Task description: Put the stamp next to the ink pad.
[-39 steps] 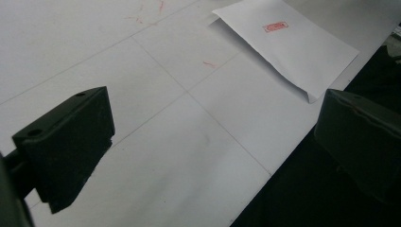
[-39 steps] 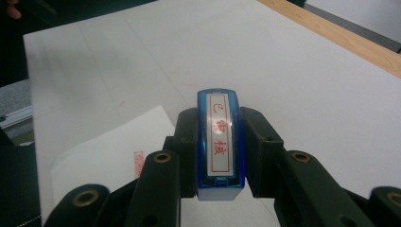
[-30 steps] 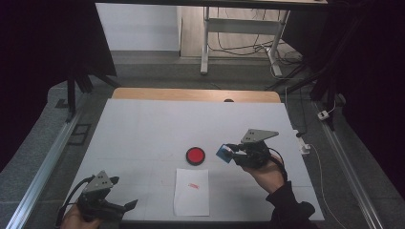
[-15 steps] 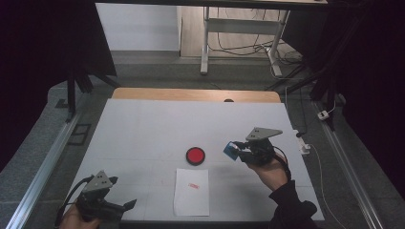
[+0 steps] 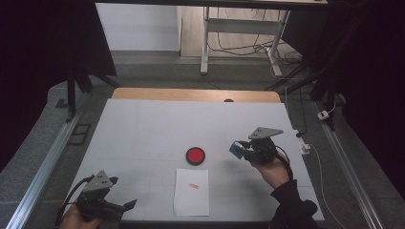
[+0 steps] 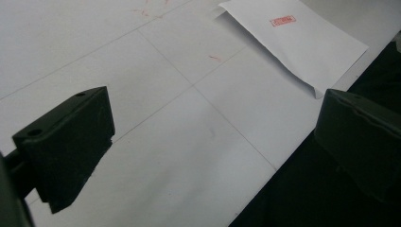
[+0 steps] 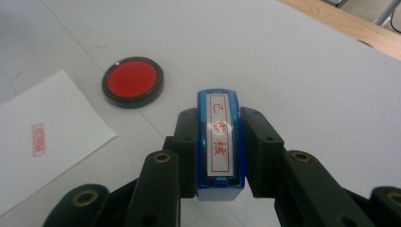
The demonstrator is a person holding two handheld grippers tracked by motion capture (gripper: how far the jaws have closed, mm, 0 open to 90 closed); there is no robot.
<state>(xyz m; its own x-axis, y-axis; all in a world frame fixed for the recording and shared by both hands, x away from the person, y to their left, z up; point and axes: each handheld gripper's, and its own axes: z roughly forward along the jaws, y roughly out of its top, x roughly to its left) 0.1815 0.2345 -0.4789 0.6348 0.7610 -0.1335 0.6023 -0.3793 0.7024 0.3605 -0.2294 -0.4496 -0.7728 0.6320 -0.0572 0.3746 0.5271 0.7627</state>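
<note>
The right gripper (image 7: 219,156) pinches a blue stamp (image 7: 220,142) at the red ink pad's (image 5: 195,155) three o'clock, while the left gripper (image 5: 122,207) rests spread at the counter's (image 5: 143,124) seven o'clock.

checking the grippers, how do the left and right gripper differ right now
The left gripper is open with nothing between its jaws; the right gripper is shut on a blue rectangular stamp. The left sits at the white table's near edge, the right farther in, beside the round red ink pad. Both are hand-held.

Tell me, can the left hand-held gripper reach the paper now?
Probably yes: the left hand-held gripper is open and holds nothing, and bare table lies between it and the paper.
</note>
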